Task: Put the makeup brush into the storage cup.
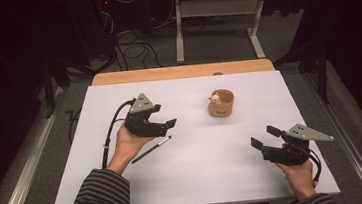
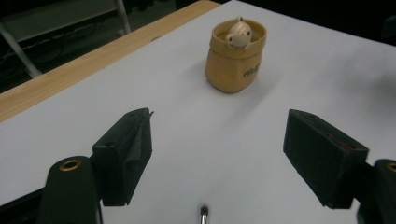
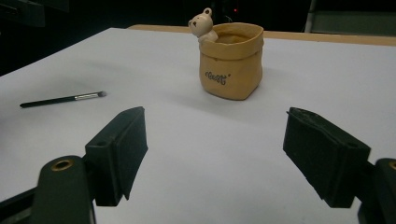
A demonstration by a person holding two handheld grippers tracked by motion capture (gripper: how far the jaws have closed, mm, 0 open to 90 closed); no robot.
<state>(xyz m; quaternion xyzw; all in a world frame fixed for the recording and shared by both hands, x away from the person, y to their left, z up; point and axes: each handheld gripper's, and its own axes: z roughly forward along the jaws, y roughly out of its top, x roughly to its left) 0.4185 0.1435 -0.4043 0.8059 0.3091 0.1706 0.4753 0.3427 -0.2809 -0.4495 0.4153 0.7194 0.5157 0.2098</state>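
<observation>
A tan bag-shaped pot [image 1: 221, 104] with a small bear figure at its rim stands on the white sheet, right of centre. A thin dark makeup brush [image 1: 151, 149] lies flat to its left. My left gripper [image 1: 164, 115] hovers just above the brush, open and holding nothing. In the left gripper view the brush tip [image 2: 204, 213] shows below the open gripper [image 2: 217, 154], with the pot [image 2: 236, 60] ahead. My right gripper [image 1: 264, 137] is open near the front right, pointing toward the pot [image 3: 231, 63]. It [image 3: 215, 149] holds nothing, and the brush [image 3: 60, 99] lies far left.
The white sheet [image 1: 191, 176] covers a wooden table whose far edge [image 1: 181, 72] shows as a tan strip. Beyond it are the legs of another table [image 1: 179, 37] and cables on a dark floor. A striped sleeve [image 1: 98, 200] comes in at the bottom left.
</observation>
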